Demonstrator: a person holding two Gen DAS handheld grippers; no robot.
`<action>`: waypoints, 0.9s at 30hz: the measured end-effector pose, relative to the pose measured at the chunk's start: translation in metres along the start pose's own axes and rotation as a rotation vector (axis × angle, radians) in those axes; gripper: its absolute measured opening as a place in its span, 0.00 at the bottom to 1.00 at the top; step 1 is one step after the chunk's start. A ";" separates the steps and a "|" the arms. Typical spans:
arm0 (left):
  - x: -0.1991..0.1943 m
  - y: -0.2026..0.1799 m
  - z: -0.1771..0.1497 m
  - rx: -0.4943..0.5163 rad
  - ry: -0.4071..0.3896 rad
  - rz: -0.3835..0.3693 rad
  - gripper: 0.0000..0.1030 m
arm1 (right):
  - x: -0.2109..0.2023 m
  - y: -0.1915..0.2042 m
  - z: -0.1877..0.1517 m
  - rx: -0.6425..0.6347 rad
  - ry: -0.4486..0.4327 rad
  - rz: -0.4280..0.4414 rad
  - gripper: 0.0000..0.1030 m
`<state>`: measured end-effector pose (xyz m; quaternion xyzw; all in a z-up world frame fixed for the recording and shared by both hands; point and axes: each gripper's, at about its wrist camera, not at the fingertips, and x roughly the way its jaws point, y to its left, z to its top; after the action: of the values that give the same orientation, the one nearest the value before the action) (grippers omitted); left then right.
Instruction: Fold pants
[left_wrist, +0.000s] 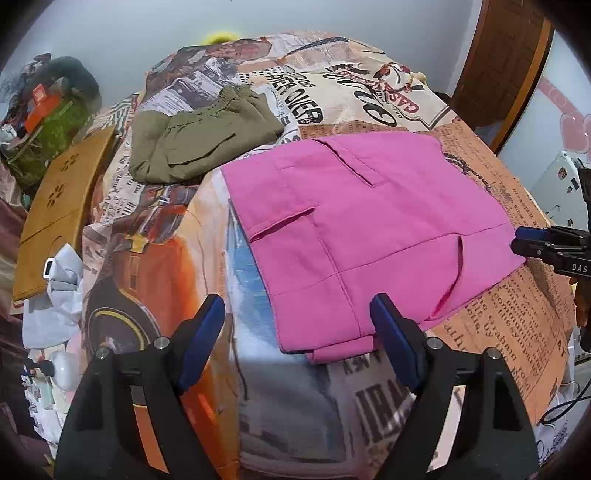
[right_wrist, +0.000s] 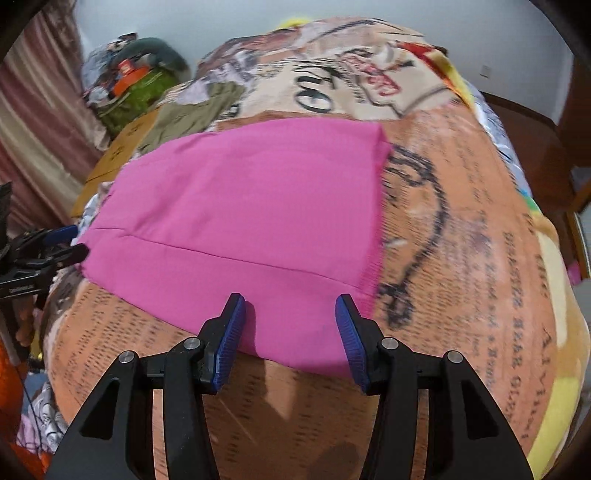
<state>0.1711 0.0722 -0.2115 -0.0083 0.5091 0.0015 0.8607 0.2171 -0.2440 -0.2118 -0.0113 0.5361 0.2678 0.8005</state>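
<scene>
Two views show your pink pants (left_wrist: 362, 236) lying folded and flat on the printed blanket (left_wrist: 155, 266). From your left wrist, the left gripper (left_wrist: 297, 325) hangs released, jaws spread wide, its right finger over the pants' near corner and its left over bare blanket. Beyond the pants' far left corner sit olive pants (left_wrist: 199, 147), crumpled, just beside the pink ones. A wooden board (left_wrist: 59, 206) lies off the blanket's left edge, with white cloth (left_wrist: 55, 295) near it and a pile of clutter (left_wrist: 48, 110) behind. Blanket print reads "OVER"; the right gripper (left_wrist: 546, 245) at the frame's right edge bears "DAS". From your right wrist, the right gripper (right_wrist: 290, 332) is also released, jaws apart over the near edge of the pants (right_wrist: 240, 206). The left gripper (right_wrist: 48, 251) shows at the left edge; its writing is too blurred to read.
</scene>
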 end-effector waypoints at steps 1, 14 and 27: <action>0.000 0.002 0.000 -0.003 -0.001 0.000 0.80 | 0.000 -0.003 -0.001 0.012 -0.002 -0.002 0.52; -0.019 0.020 0.026 -0.011 -0.064 0.083 0.80 | -0.015 0.008 0.018 -0.019 -0.061 0.014 0.53; -0.004 0.054 0.103 -0.126 -0.091 0.065 0.80 | -0.022 0.025 0.079 -0.087 -0.187 0.025 0.53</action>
<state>0.2592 0.1278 -0.1589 -0.0458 0.4681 0.0620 0.8803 0.2673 -0.2077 -0.1524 -0.0142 0.4469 0.3006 0.8424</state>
